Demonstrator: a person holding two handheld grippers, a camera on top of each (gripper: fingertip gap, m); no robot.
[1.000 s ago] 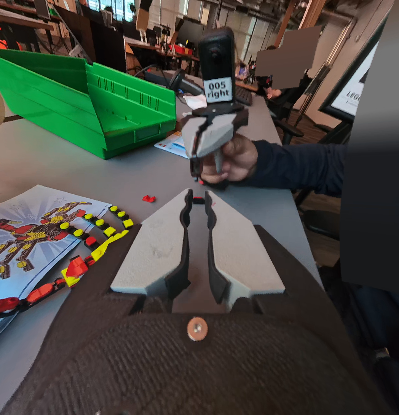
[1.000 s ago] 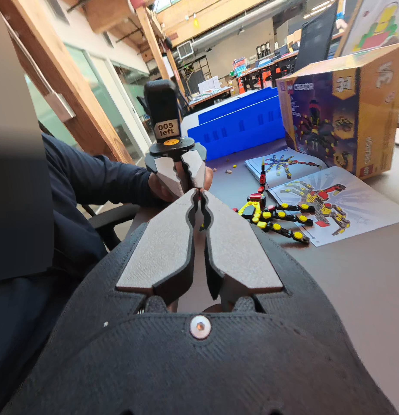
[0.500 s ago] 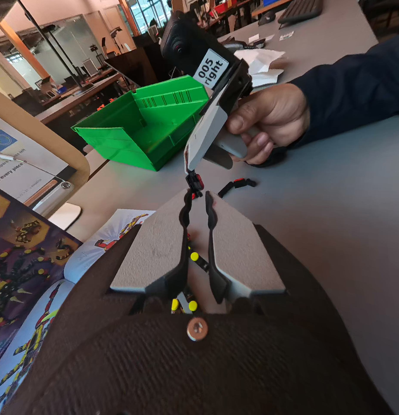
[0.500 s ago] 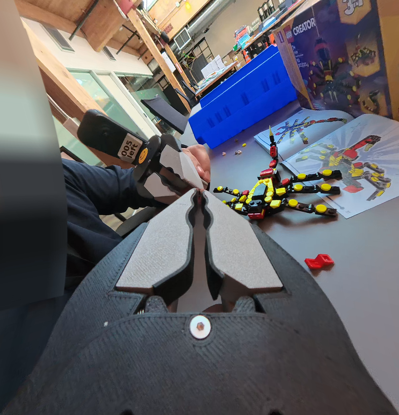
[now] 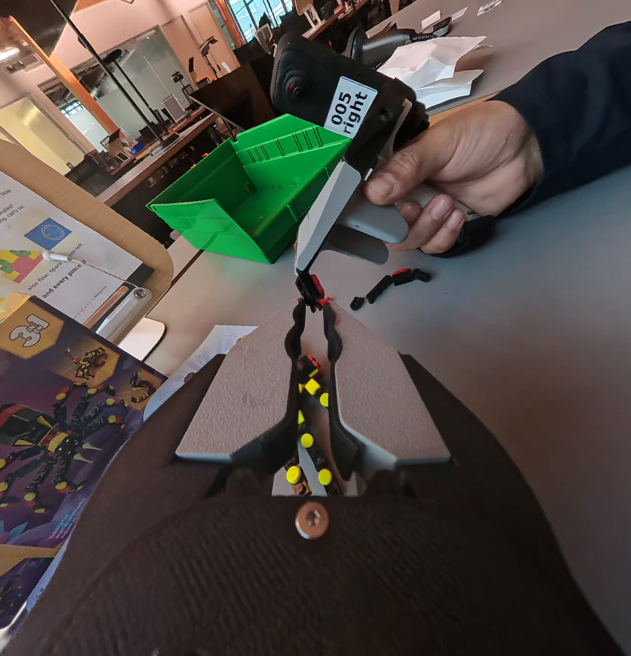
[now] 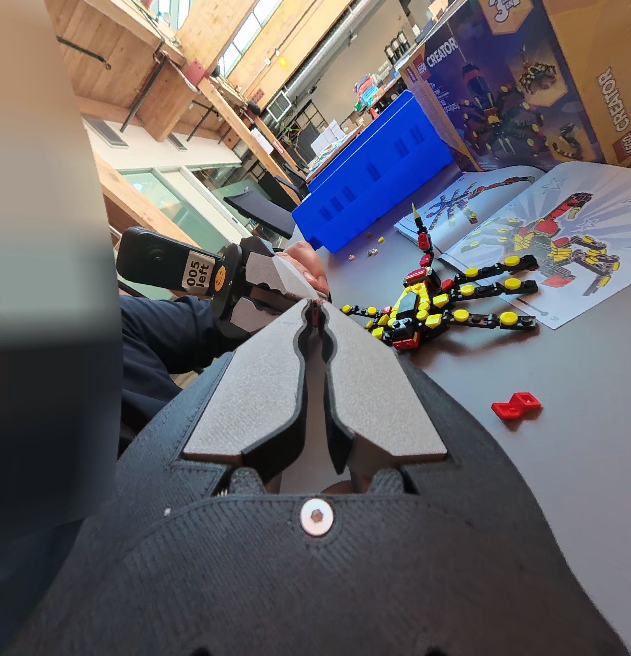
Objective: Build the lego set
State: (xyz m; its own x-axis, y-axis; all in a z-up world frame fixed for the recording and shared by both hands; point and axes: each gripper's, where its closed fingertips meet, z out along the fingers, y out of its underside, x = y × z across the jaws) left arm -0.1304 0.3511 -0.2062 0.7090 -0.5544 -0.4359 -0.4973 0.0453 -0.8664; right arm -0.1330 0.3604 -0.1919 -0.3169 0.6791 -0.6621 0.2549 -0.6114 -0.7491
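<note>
left gripper (image 5: pixel 312 308) nearly closed, pinching small red-black piece (image 5: pixel 311 289) | right gripper (image 6: pixel 316 312) clamped on its far end | tips meet head-on, piece's long axis bridging them | spider model (image 6: pixel 419 312) right of right gripper

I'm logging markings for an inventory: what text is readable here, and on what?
I won't quote writing; it stands on:
White sticker on the right gripper.
White sticker on the left gripper.
Lego box: brand print.
Instruction booklet: tiny page number.
Poster: small lines.

Each of 2 wrist cameras looks forward along its own fingers, close, facing the other; both share the grey table (image 5: pixel 520 355) and the lego model (image 6: pixel 419 312).
</note>
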